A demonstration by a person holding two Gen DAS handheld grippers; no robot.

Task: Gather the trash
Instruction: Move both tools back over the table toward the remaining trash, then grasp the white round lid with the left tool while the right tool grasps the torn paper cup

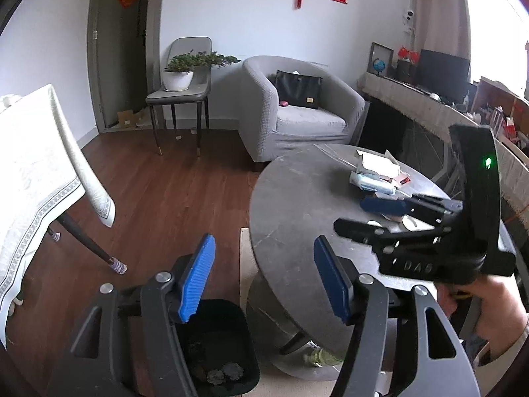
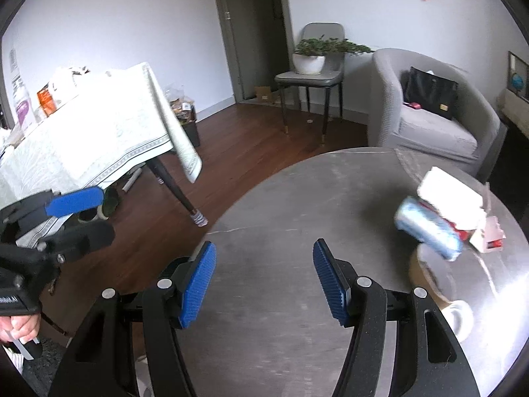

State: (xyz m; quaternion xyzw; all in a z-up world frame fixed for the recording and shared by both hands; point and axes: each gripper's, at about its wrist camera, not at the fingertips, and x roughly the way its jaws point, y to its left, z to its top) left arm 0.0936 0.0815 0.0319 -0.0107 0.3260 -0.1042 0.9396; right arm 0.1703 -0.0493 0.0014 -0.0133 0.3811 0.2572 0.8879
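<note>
Left gripper (image 1: 264,278): jaws apart, empty, above the black bin (image 1: 218,347).
Right gripper (image 2: 264,281): jaws apart, empty, over the round table (image 2: 281,205).
Trash pile (image 2: 449,215): on the table, right of the right gripper.

A round table (image 2: 281,198) of grey stone-like material, smooth, with a dull sheen and faint scratches. On its far right, crumpled white paper (image 2: 449,195) and a glossy blue plastic pack (image 2: 429,228). Dark wood floor (image 1: 158,192), satin finish. A matt black plastic bin (image 1: 228,340) near left. Ribbed blue rubber-like pads (image 1: 196,278) on matt black plastic frames. A grey cloth armchair (image 1: 297,115); white woven tablecloth (image 2: 109,125).
</note>
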